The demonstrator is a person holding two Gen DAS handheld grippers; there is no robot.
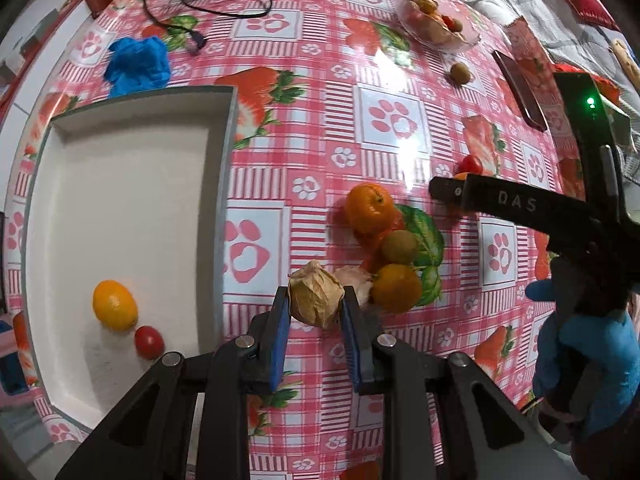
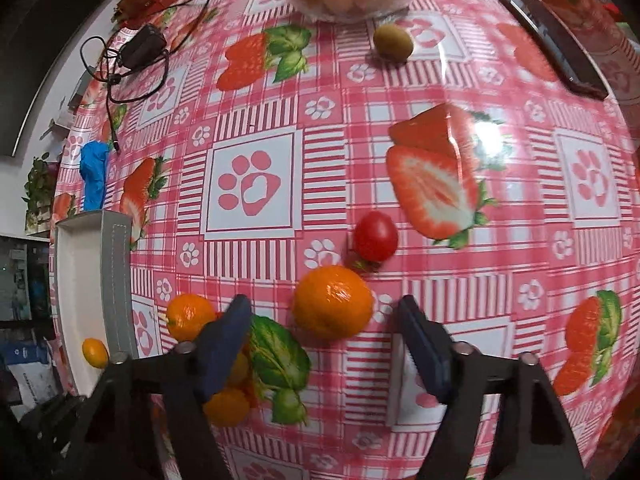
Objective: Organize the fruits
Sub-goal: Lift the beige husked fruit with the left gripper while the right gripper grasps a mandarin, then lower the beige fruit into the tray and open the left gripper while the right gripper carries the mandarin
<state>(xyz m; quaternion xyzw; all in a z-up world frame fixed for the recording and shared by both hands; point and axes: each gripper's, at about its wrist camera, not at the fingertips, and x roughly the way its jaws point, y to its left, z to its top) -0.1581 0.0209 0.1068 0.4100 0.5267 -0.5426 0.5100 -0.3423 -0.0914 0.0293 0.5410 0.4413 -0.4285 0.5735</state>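
Left hand-held gripper clamps physalis; tray holds kumquat, tomato.

tray left of fruit pile, bowl behind

left hand-held gripper: black arms, blue pads, silver screws | right hand-held gripper: same | blue glove

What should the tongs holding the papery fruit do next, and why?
Probably carry it over to the white tray and let go. The left tongs are shut on the papery husk fruit, and the tray already holds a yellow-orange fruit and a small red tomato, so that looks like where sorted fruit goes.
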